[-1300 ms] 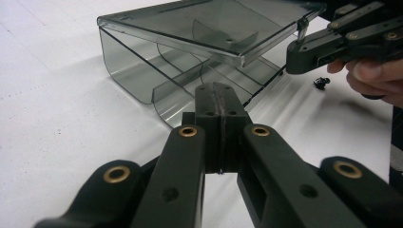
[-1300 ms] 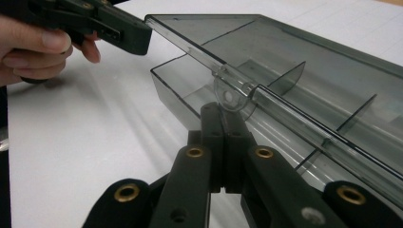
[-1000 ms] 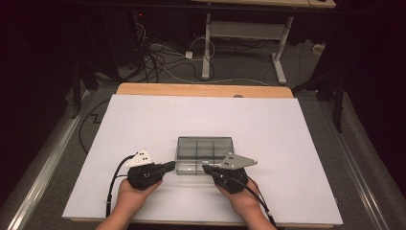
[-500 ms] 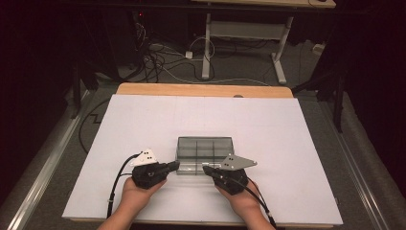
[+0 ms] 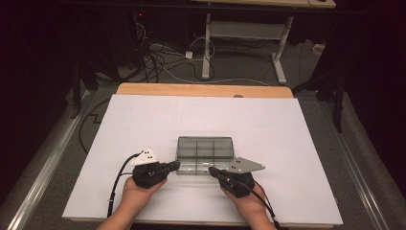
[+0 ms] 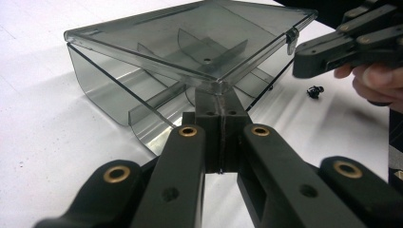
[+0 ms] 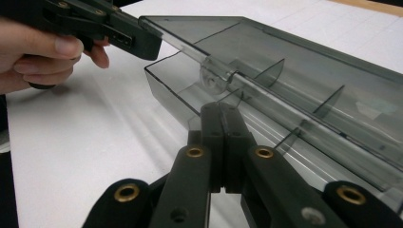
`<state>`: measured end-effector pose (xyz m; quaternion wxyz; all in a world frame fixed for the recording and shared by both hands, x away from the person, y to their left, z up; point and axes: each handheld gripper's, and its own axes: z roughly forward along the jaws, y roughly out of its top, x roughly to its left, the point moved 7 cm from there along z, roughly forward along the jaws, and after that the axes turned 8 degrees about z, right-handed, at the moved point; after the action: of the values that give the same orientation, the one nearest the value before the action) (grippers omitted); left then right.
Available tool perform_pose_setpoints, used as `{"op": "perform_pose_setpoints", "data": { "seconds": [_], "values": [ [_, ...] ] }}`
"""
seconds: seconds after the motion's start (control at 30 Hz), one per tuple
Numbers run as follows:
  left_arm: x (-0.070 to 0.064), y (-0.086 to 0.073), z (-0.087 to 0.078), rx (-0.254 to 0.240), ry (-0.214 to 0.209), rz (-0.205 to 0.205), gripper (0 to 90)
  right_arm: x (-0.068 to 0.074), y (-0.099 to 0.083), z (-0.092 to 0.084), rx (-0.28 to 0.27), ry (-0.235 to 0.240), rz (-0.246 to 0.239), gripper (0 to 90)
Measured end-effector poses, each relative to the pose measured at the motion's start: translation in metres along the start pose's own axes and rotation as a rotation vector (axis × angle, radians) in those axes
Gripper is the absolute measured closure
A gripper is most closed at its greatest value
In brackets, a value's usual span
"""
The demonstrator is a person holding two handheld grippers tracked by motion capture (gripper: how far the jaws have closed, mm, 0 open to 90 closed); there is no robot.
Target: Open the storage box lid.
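A smoky clear plastic compartment box [image 5: 205, 151] lies on the white table [image 5: 143, 120] just in front of the hands. Its lid [image 6: 190, 38] stands slightly raised above the tray with its dividers [image 7: 285, 95]. My left gripper [image 5: 176, 165] is shut, and its tips [image 6: 220, 97] sit right under the lid's near corner, touching it. My right gripper [image 5: 212, 170] is shut too, its tips [image 7: 221, 111] against the front wall below the lid's rim. In the left gripper view the right gripper [image 6: 304, 61] hovers by the lid's small latch [image 6: 291, 37].
A tiny black part [image 6: 314, 90] lies on the table near the right hand. A wooden strip [image 5: 201, 90] edges the table's far side. Beyond it are floor cables [image 5: 163, 52] and a desk frame [image 5: 239, 28]. White table surface extends on both sides of the box.
The left gripper has shifted slightly right, up to the box's front corner. The right gripper has drawn a little toward the person. The box stays where it was.
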<state>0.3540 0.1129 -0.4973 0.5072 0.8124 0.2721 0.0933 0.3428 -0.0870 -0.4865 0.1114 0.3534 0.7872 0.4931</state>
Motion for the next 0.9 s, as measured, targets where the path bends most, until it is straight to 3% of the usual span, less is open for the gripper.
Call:
{"op": "perform_pose_setpoints", "data": {
  "seconds": [0.5, 0.9],
  "values": [
    [0.002, 0.005, 0.004, -0.01, -0.007, 0.019, 87.6, -0.017, -0.005, -0.03, -0.031, -0.055, 0.03, 90.0],
    [0.003, 0.013, 0.001, -0.004, -0.004, 0.02, 87.6, -0.032, -0.012, -0.051, -0.008, -0.095, 0.041, 90.0]
  ]
}}
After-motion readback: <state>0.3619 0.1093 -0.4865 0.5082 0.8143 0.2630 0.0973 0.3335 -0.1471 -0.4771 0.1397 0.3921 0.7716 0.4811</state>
